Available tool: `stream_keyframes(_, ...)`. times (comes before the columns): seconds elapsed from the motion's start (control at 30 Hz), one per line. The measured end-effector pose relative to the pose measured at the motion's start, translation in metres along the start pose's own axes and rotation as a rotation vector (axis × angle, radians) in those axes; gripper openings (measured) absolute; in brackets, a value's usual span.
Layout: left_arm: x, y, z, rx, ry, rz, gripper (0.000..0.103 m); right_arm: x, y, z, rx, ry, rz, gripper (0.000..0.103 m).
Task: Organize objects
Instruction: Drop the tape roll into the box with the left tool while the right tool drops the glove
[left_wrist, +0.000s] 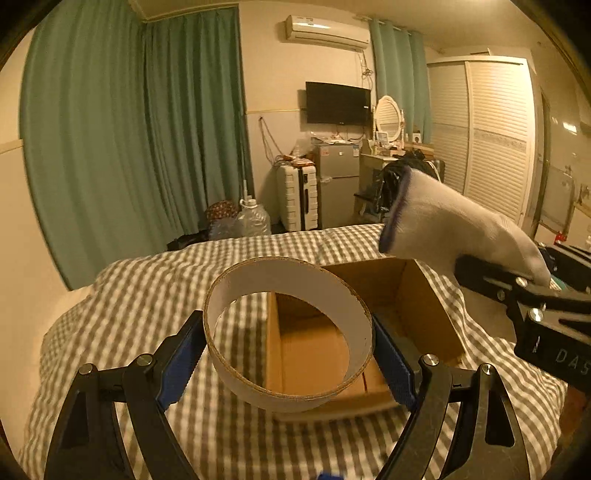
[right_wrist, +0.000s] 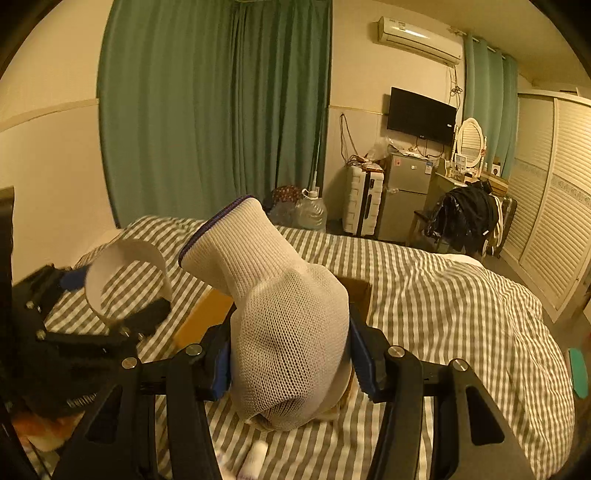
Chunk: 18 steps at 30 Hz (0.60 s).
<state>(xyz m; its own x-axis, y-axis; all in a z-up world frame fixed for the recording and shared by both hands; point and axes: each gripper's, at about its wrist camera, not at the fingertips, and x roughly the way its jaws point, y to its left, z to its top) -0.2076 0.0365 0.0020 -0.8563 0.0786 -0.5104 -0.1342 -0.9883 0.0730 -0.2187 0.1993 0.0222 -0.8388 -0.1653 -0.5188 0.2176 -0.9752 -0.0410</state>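
An open cardboard box (left_wrist: 369, 317) is sitting on the bed's checked cover (left_wrist: 147, 295), and the part of its inside that shows through and past the ring is holding nothing visible. The left gripper (left_wrist: 290, 354) is holding a wide cardboard ring (left_wrist: 288, 332), white inside, just in front of and above the box's near-left corner; its jaws are standing fairly wide, their blue pads pressing the ring's two sides. The right gripper (right_wrist: 290, 360) is gripping a white mesh glove (right_wrist: 280, 314) above the box's right side, its jaws closed partway on the fabric, the purple-edged cuff sticking up and away.

The left wrist view is showing the box's open top and brown floor, and the glove (left_wrist: 458, 229) jutting from the right gripper (left_wrist: 532, 284) beside the box. The right wrist view is hiding most of the box (right_wrist: 207, 317) behind the glove, showing only its left edge, while it is giving the ring (right_wrist: 125, 273) and left gripper (right_wrist: 122, 299) to the box's left, blurred, and small pale items on the bed nearest the camera, too blurred to tell.
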Motion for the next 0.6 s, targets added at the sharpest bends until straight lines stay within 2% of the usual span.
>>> stream_keyframes(0.17,0.051,-0.008,0.005,0.035,0.030,-0.033,0.088,0.038,-0.014,0.013,0.031,-0.003,-0.015,0.052)
stream_keyframes(0.3,0.083,-0.012,0.000,0.038,0.077,-0.066,0.088,0.077,-0.026,0.012,0.057,0.037,-0.011,0.052)
stream_keyframes(0.43,0.102,-0.014,-0.008,0.043,0.115,-0.083,0.088,0.108,-0.032,0.000,0.081,0.097,-0.012,0.052)
stream_keyframes(0.6,0.109,-0.018,-0.016,0.052,0.139,-0.089,0.089,0.116,-0.041,-0.018,0.111,0.132,0.003,0.055)
